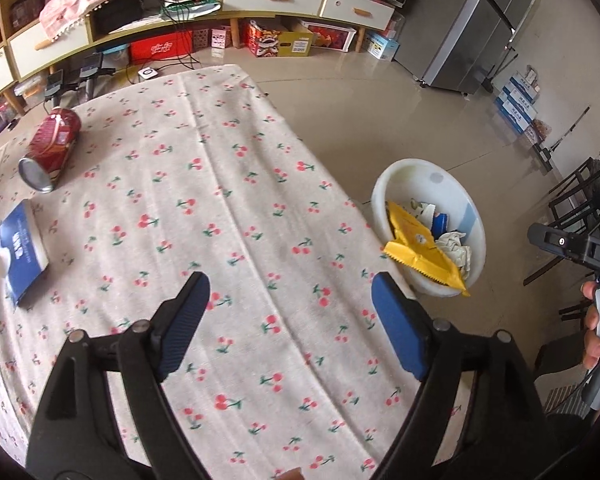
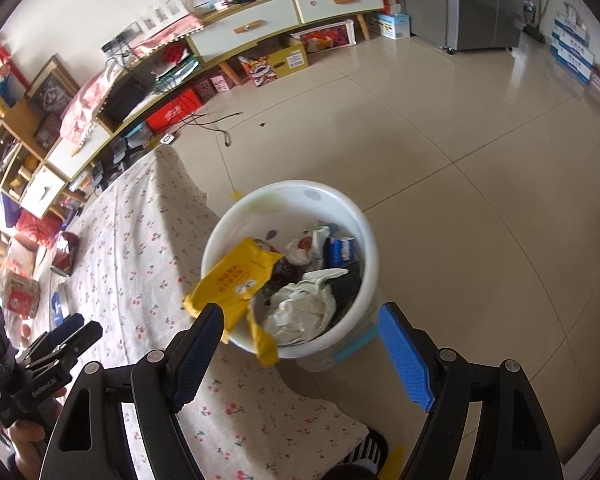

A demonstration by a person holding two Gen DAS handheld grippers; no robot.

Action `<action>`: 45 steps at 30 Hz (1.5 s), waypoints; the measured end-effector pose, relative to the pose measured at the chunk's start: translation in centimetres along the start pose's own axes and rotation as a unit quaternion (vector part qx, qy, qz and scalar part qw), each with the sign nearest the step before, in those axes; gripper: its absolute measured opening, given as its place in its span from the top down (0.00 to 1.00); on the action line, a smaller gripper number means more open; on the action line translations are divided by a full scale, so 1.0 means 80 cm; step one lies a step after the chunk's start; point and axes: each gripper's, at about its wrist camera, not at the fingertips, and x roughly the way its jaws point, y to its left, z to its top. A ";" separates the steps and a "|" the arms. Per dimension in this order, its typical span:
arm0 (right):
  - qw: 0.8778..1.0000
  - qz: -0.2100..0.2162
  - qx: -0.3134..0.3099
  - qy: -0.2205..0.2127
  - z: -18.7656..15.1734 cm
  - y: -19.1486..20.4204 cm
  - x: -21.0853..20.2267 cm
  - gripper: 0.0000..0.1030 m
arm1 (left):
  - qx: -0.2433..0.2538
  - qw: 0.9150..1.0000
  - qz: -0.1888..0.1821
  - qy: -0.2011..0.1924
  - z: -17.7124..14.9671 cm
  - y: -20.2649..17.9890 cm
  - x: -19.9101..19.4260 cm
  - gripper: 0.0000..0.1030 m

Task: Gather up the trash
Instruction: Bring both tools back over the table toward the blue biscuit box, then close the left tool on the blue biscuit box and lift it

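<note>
While yellow wrapper (image 2: 236, 280) drapes bin (image 2: 340, 204) rim, both grippers' fingers (image 1: 188, 316) stand released

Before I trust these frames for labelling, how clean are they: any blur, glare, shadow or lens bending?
Left wrist view: the red can is smeared by blur, the floor carries window glare, and the cabinet line bows from the fisheye. Right wrist view: sharper, though the white bin rim is slightly soft on its right, the tablecloth holds a dark shadow, and the corners vignette black.

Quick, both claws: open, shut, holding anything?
Left claw: open, nothing between its fingers.
Right claw: open, empty, above the white bin.
</note>
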 end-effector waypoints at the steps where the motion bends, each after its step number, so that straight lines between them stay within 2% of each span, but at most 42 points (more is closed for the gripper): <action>1: 1.000 0.000 -0.006 -0.001 -0.001 0.008 0.000 0.19 | -0.004 1.000 0.005 0.000 -0.003 0.010 -0.005 0.18; 7: 0.999 -0.001 -0.036 0.001 -0.006 0.055 0.002 0.19 | -0.026 0.998 0.053 -0.008 -0.021 0.068 -0.031 0.15; 14: 0.998 -0.001 -0.067 0.009 -0.013 0.107 0.016 0.18 | -0.071 0.993 0.097 0.003 -0.038 0.134 -0.040 0.14; 19: 0.996 -0.004 -0.091 0.021 -0.018 0.145 0.032 0.18 | -0.133 0.984 0.116 0.008 -0.044 0.188 -0.032 0.14; 23: 0.994 -0.007 -0.107 0.031 -0.019 0.170 0.045 0.18 | -0.190 0.972 0.136 -0.013 -0.043 0.227 -0.020 0.14; 29: 0.992 -0.006 -0.120 0.042 -0.019 0.199 0.062 0.18 | -0.218 0.964 0.148 -0.045 -0.026 0.247 -0.004 0.15; 33: 0.990 -0.014 -0.134 0.050 -0.022 0.213 0.075 0.18 | -0.220 0.963 0.147 -0.042 -0.010 0.245 0.011 0.21; 36: 0.988 -0.020 -0.141 0.060 -0.025 0.218 0.085 0.18 | -0.211 0.962 0.172 -0.035 -0.004 0.240 0.022 0.29; 37: 0.988 -0.021 -0.143 0.063 -0.026 0.220 0.088 0.18 | -0.206 0.961 0.179 -0.035 -0.004 0.238 0.022 0.34; 38: 0.987 -0.021 -0.144 0.064 -0.026 0.222 0.089 0.18 | -0.204 0.960 0.187 -0.034 -0.003 0.238 0.022 0.44; 39: 0.987 -0.022 -0.146 0.063 -0.026 0.224 0.089 0.18 | -0.202 0.960 0.188 -0.035 -0.003 0.239 0.020 0.50; 45: 0.986 -0.020 -0.152 0.059 -0.023 0.241 0.088 0.18 | -0.199 0.966 0.164 -0.023 -0.016 0.244 -0.001 0.52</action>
